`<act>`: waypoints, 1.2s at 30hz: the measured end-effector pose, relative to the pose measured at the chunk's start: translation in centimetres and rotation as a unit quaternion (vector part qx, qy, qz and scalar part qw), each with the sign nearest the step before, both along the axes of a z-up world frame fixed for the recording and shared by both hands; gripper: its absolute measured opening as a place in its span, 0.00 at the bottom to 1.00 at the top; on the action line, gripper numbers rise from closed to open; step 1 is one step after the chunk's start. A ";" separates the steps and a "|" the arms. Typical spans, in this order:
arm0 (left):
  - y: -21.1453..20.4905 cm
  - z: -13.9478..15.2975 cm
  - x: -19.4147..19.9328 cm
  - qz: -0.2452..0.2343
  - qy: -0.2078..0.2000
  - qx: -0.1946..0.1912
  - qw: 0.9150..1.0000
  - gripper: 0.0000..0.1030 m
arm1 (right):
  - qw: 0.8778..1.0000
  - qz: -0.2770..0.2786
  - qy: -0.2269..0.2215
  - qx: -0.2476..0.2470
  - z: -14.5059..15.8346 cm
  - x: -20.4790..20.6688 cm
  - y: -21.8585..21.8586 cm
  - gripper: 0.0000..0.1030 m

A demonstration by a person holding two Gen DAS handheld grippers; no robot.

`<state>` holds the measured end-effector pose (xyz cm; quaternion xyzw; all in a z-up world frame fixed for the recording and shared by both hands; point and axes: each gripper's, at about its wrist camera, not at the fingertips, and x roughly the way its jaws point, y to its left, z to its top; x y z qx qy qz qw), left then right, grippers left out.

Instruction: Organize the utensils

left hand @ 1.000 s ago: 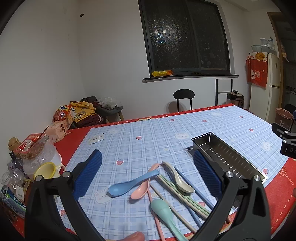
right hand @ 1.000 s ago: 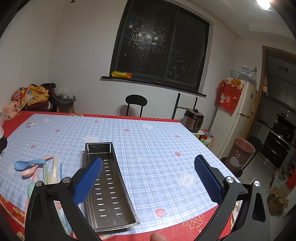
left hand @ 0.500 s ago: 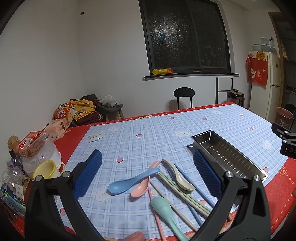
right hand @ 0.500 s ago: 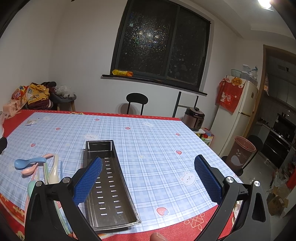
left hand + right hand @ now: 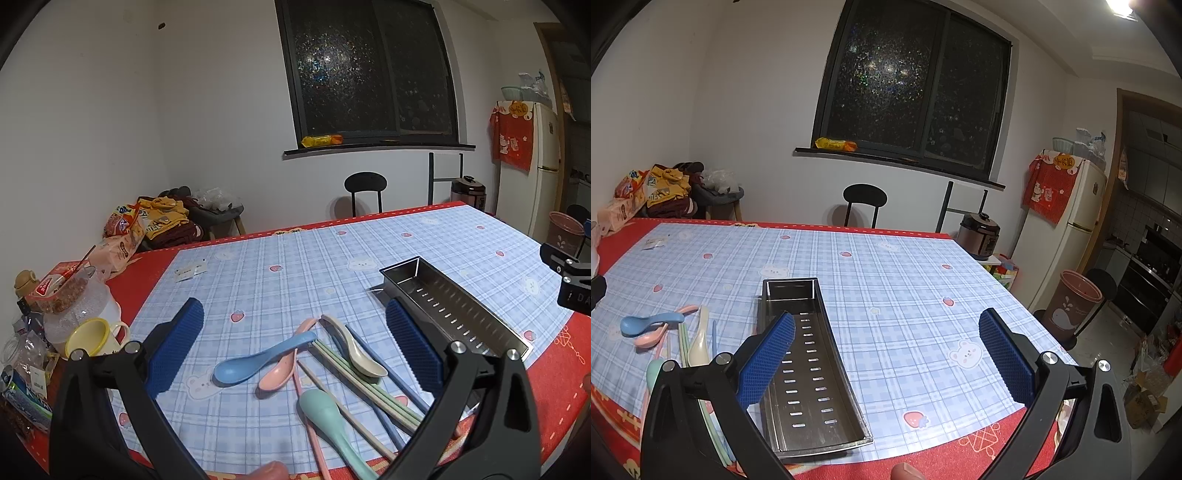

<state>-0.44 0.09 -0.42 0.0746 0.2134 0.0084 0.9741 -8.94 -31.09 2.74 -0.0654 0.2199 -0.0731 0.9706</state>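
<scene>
From my right wrist camera, my right gripper (image 5: 886,350) hangs over the near edge of the blue plaid tablecloth (image 5: 886,280), its blue-padded fingers (image 5: 768,360) spread wide with nothing between them. Under the left finger lies the long perforated stainless-steel tray (image 5: 809,373), empty, running from near to far. Left of the tray sits a loose pile of utensils: a blue plastic spoon (image 5: 646,323) lying across a pink plastic spoon (image 5: 652,338), a cream spoon (image 5: 700,345) beside pale green chopsticks (image 5: 683,341), and a mint-green spoon (image 5: 653,371) nearest me. Far behind the table stands a black round-seat chair (image 5: 864,197).
</scene>
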 end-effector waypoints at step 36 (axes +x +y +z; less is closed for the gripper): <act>2.5 -3.7 0.8 -0.051 0.081 -0.080 0.992 0.95 | 0.975 0.186 0.055 0.106 -3.3 1.3 3.3 0.95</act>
